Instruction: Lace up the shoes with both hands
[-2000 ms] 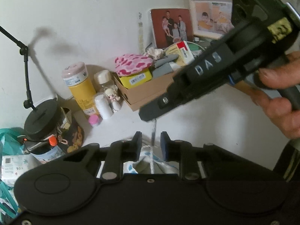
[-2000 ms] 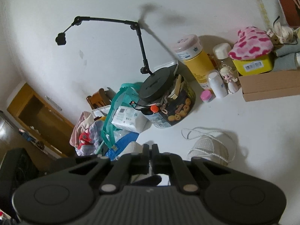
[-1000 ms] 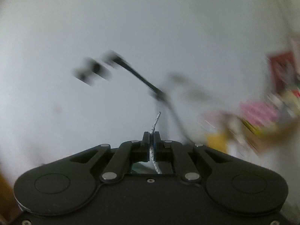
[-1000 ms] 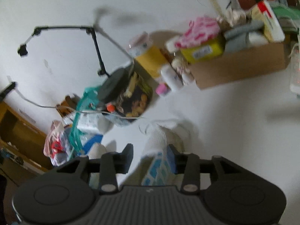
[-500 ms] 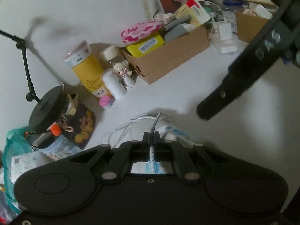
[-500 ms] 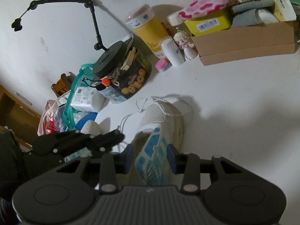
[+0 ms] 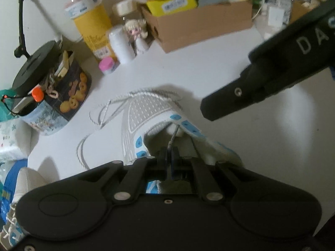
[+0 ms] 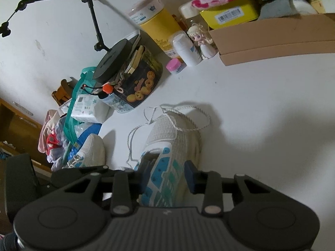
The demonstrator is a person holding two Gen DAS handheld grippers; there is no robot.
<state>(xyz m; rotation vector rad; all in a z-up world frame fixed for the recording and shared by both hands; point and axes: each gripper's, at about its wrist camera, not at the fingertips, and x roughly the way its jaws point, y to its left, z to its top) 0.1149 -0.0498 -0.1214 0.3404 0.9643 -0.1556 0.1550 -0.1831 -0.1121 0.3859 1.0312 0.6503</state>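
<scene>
Shoe (image 7: 150, 113): on tabletop (image 7: 261, 138), toe away.
Left tongs (image 7: 169, 153): clamped on lace tip (image 7: 174, 135), over the tongue.
Right tongs (image 8: 166, 176): closing astride eyelet panel, not yet gripping.
Advice: steady panel, feed tip straight into eyelet.
Box (image 8: 272, 44): yellow tin, grey cloth.
Cookie tin (image 8: 136, 83): cards, oddments.

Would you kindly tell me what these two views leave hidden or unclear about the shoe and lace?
- Left wrist view: the white mesh shoe with blue eyelet tabs has its heel hidden behind the left gripper.
- Same view: the white lace tip is blurred; its target eyelet is unclear.
- Right wrist view: the right gripper covers the shoe's rear.
</scene>
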